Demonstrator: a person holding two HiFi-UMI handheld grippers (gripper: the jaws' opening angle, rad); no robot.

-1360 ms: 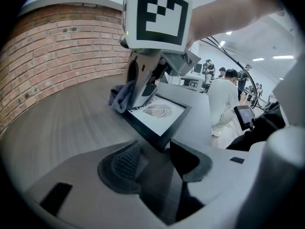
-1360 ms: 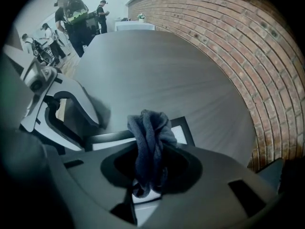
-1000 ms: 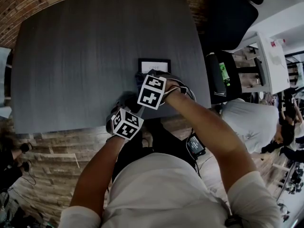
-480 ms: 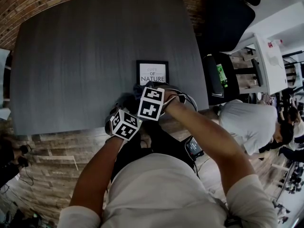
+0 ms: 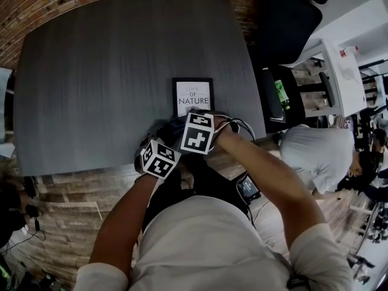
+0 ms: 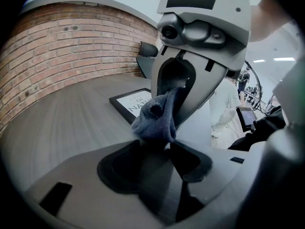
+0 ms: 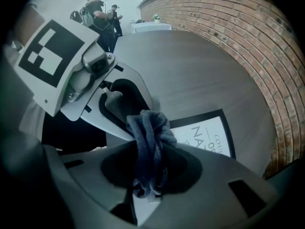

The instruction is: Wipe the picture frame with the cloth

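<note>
Dark grey wood-grain table [image 5: 109,71]. The picture frame [image 5: 193,96] lies flat near its near edge: black border, white sheet printed "OF NATURE". The cloth [image 7: 150,142], blue-grey knit and bunched, sits just short of the frame's near edge, between the two facing grippers. Left gripper [image 6: 159,144] is closed, pinching one end. Right gripper [image 7: 147,171] is clamped on the other, and a fold hangs through its jaws.
</note>
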